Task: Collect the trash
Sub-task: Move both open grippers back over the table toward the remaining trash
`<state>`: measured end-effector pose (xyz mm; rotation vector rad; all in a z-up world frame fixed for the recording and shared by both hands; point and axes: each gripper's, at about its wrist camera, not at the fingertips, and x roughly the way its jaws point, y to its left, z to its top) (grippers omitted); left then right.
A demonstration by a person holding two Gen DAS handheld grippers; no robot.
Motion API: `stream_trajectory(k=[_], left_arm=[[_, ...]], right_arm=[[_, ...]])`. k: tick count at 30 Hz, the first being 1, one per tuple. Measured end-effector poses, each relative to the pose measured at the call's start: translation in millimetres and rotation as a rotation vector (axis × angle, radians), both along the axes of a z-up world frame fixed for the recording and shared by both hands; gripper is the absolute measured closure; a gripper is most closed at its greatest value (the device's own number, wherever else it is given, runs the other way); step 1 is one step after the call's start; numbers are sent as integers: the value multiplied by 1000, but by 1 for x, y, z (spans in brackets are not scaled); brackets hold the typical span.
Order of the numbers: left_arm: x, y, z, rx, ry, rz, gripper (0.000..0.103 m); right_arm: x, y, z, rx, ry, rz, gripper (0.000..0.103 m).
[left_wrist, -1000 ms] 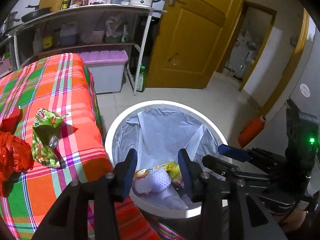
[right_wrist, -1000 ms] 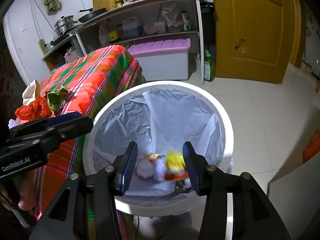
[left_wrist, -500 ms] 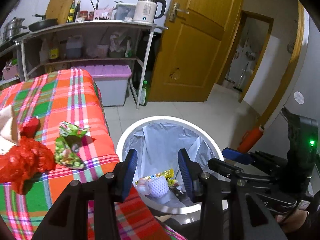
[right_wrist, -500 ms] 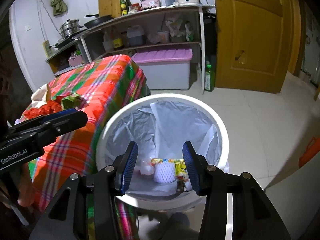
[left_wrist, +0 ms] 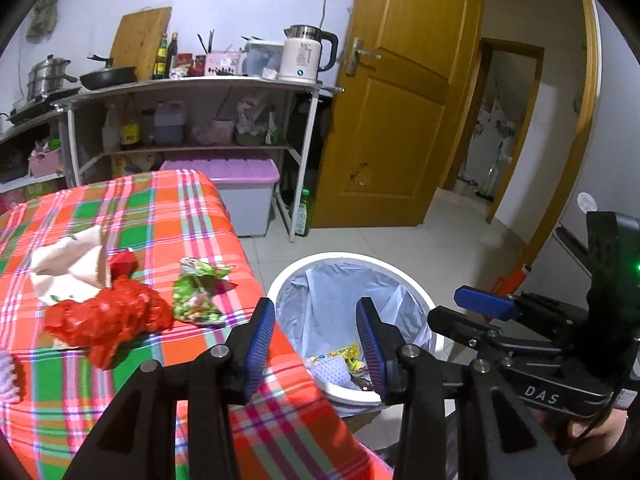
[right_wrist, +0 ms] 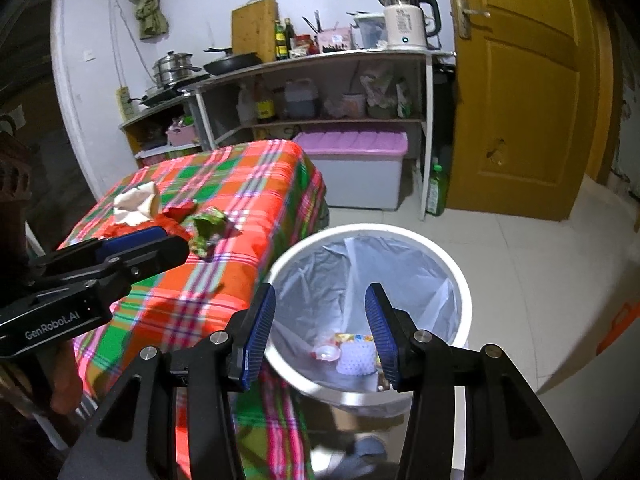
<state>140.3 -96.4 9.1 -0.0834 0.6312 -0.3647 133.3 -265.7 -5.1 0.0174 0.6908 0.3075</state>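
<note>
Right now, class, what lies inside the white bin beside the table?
The bin holds a grey liner. At the bottom lie a white foam net, a yellow wrapper and a small clear cup. Anything beneath them, or behind the near rim, is hidden.

White walls, wooden door [left_wrist: 396, 120], tiled floor [right_wrist: 520, 248], shelving [left_wrist: 192, 120]

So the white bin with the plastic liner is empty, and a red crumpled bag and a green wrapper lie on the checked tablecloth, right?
Not quite: the white bin with the plastic liner is not empty. The right wrist view shows a white foam net and a yellow wrapper at its bottom. The red crumpled bag and green wrapper do lie on the checked tablecloth.
</note>
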Motion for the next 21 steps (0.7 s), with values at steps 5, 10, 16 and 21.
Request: stream_trajectory(k=[5,10,16,21], left_arm=[[-17,12,8,4,-24,24,61],[-34,29,13,12,-45,58,61],[-50,48,17,14,-58,97,61],[-59,66,19,10,-60,137,61]], right_arm=[[-14,12,11,7,-26,28,55],[-23,22,17,20,-43,53,55],[-30,34,21,27,-55,87,55],[-33,42,22,35,-54,111,55]])
